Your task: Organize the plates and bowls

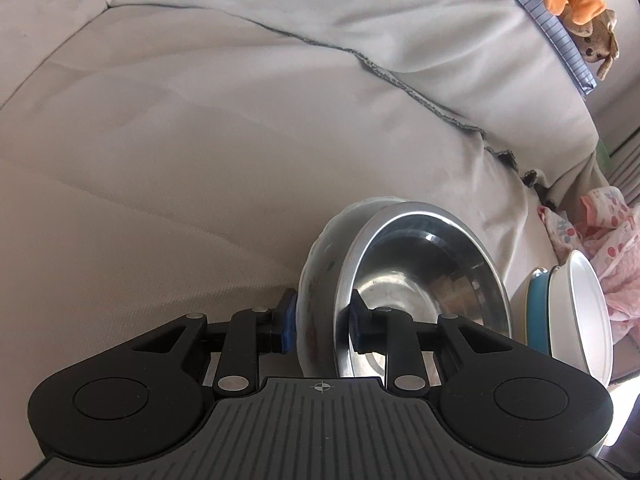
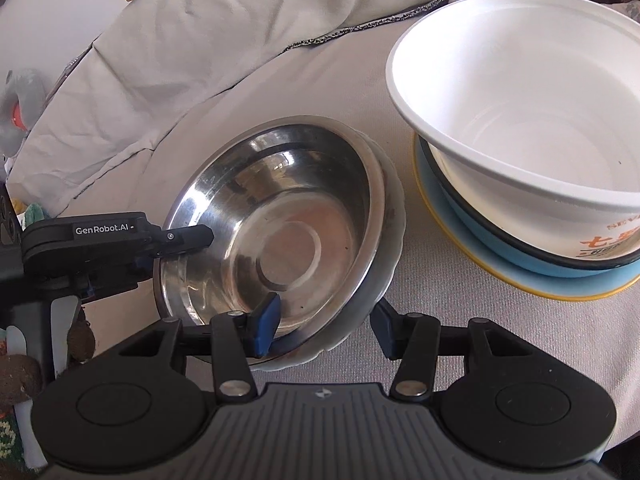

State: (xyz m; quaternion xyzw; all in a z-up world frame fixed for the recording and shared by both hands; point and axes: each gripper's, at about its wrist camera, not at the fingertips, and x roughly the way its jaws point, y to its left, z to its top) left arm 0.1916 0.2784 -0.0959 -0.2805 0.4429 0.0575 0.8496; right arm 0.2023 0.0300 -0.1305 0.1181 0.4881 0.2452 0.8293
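beige sheet, plush toys, pink cloth

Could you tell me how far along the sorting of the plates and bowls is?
One stack looks done: the white bowl sits in a blue bowl on a blue plate. In hand: both the left gripper and right gripper straddle the rim of the steel bowl nested in a white dish. Left: placing that pair.

A home bedroom or living room: rumpled grey bedsheet, plush toys, patterned baby clothing.
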